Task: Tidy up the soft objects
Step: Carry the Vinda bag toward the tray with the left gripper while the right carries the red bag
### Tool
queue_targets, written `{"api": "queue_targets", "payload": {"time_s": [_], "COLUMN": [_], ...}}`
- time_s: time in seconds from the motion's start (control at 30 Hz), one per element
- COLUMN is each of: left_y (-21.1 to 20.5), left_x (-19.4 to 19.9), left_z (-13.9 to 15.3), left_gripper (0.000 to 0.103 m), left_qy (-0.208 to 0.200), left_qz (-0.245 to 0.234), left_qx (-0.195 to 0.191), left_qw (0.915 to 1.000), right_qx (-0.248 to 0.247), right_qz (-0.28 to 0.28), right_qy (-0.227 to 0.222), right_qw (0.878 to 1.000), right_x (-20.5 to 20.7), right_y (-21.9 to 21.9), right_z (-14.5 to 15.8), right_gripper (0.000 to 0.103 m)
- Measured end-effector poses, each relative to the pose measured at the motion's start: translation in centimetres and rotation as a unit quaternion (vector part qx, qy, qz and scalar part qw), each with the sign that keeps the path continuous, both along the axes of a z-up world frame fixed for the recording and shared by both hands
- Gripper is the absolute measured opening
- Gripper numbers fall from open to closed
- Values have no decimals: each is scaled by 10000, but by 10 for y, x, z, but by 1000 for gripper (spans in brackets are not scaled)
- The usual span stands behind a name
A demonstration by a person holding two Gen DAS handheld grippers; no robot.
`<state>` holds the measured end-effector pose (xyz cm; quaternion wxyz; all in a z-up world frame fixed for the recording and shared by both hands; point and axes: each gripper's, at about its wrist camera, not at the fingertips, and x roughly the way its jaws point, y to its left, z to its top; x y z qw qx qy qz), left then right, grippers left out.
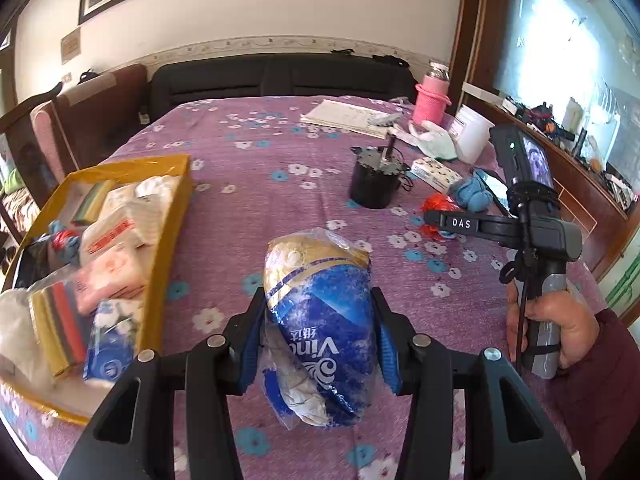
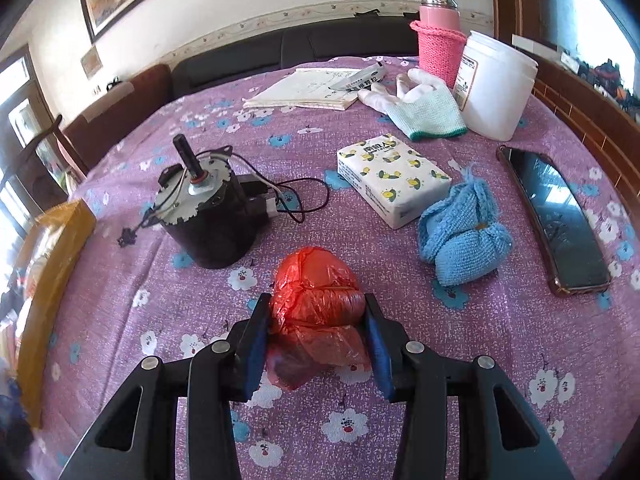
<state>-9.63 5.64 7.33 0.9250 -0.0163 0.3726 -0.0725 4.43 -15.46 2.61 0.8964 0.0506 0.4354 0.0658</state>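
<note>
My left gripper (image 1: 320,304) is shut on a blue and gold wrapped tissue roll (image 1: 320,320) and holds it over the purple flowered cloth. A yellow tray (image 1: 168,216) with several soft packs and sponges lies to its left. My right gripper (image 2: 316,308) is shut on a crumpled red plastic bag (image 2: 316,296) resting on the cloth. The right gripper also shows in the left wrist view (image 1: 436,216), at the red bag (image 1: 438,202). A blue knitted cloth (image 2: 464,236), a tissue pack (image 2: 394,178) and a pale knit glove (image 2: 424,110) lie beyond it.
A black motor with wires (image 2: 208,216) stands left of the red bag. A phone (image 2: 556,216) lies at the right. A white jar (image 2: 496,84), a pink-sleeved flask (image 2: 440,36) and papers (image 2: 308,90) sit at the back. Chairs and a dark sofa border the table.
</note>
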Motion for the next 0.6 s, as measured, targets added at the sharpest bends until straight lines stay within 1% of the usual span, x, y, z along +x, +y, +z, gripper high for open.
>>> {"api": "queue_targets", "payload": {"time_s": [0.03,0.07,0.1,0.17,0.23,0.33,0.6], "left_y": [7,11,16,21,27,34,52], "left_x": [-4,-6,-10,-15,-23,-31,-33], "left_z": [2,3,5,7,11,14,12], "left_gripper": [47,47,47,47,47,47,47], "left_qy": [-19,-26,-46,-89,-158,-260,-288], "left_qz": [62,102,150,177,204,254,379], "left_qx": [-44,-60,-81,-103,-90,-71,-190], "left_qw": [10000,9999,9998,9998,9996,9993,9987], "right_qx": [-169,-528,-757,-1132,-1121,-790,-527], "right_qz": [16,55,78,65,6,-40,171], "right_qy": [14,37,23,1,81,152,-132], "right_qw": [9999,9986,9971,9936,9937,9967,9984], "right_x": [1,2,2,0,-1,-10,-56], "right_y": [5,14,21,31,31,24,24], "right_z": [0,-1,0,2,3,7,29], "right_gripper": [46,46,45,45,44,43,43]}}
